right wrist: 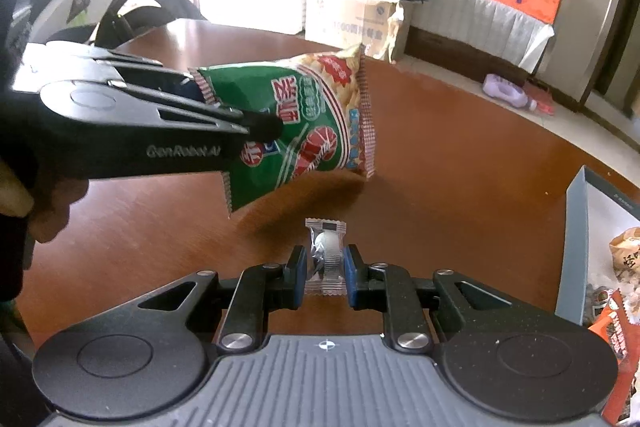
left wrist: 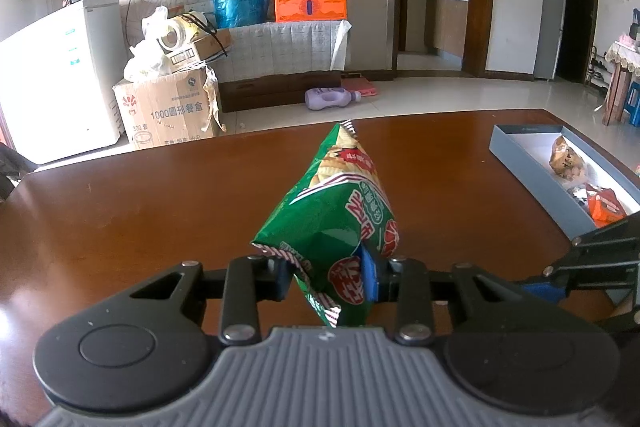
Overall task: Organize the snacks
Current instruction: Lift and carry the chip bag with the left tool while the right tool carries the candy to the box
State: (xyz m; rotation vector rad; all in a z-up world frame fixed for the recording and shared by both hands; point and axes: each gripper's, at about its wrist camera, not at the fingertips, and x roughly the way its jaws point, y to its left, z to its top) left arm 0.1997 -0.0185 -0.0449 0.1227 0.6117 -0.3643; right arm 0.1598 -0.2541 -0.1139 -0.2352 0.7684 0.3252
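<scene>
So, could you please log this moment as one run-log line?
left hand-held gripper: shut on green snack bag | right hand-held gripper: shut on small clear-wrapped snack | both above table | box: some snacks inside

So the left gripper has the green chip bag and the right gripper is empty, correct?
Not quite. The left gripper does hold the green chip bag, but the right gripper is not empty: the right wrist view shows its jaws shut on a small clear-wrapped candy.

I see a brown table [left wrist: 160, 207] filling the middle of my left view, with a grey box [left wrist: 520, 163] resting at its right edge.
</scene>
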